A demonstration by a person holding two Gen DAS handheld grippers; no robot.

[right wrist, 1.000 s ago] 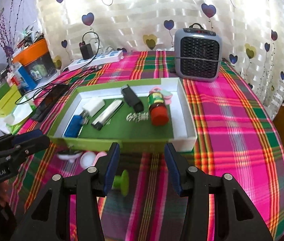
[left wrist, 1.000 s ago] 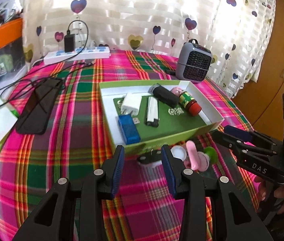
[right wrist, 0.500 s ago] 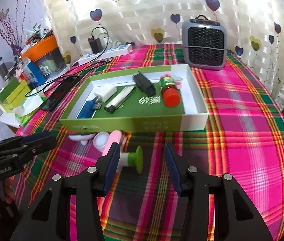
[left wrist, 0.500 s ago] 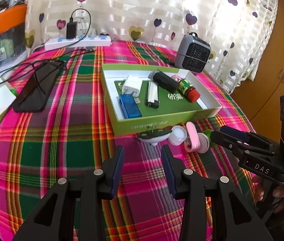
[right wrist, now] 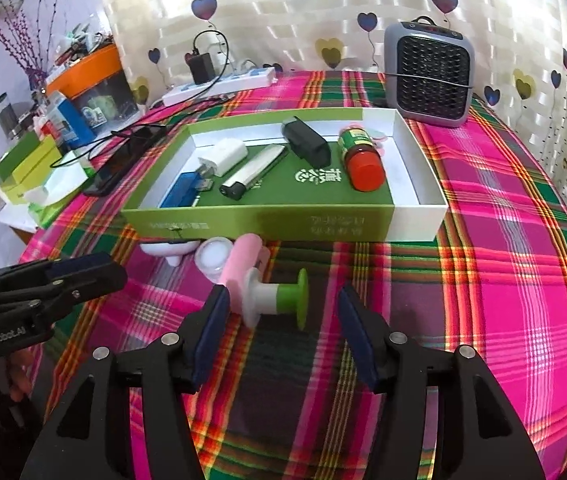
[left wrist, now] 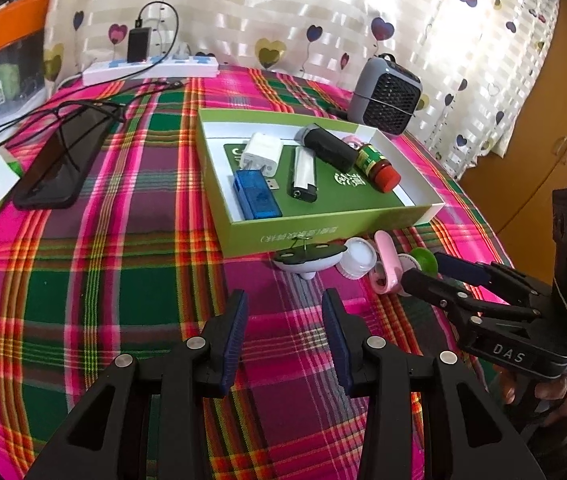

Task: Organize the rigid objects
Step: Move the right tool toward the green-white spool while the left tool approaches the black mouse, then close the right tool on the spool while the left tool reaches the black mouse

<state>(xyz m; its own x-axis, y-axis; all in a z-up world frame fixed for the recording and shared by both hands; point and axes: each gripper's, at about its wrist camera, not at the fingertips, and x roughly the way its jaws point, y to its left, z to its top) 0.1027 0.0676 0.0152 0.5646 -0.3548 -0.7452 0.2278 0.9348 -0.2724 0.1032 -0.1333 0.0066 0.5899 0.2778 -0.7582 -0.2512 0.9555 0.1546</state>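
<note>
Inside green box (right wrist: 259,216): white charger (right wrist: 225,154), blue stick (right wrist: 181,192), lighter (right wrist: 251,172), black case (right wrist: 307,142), red-capped jar (right wrist: 361,154). Outside, against front wall: white cap (right wrist: 215,258), pink clip (right wrist: 239,268), green-white spool (right wrist: 279,300). Right gripper (right wrist: 281,320) agape around spool; left gripper (left wrist: 283,324) agape, holding nothing.

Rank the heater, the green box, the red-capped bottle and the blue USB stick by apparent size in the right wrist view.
1. green box
2. heater
3. red-capped bottle
4. blue USB stick, close to the bottle in apparent size, so that order is unsure.

Green tray (right wrist: 267,216) with five items inside; four small objects (right wrist: 275,300) just before it.
</note>
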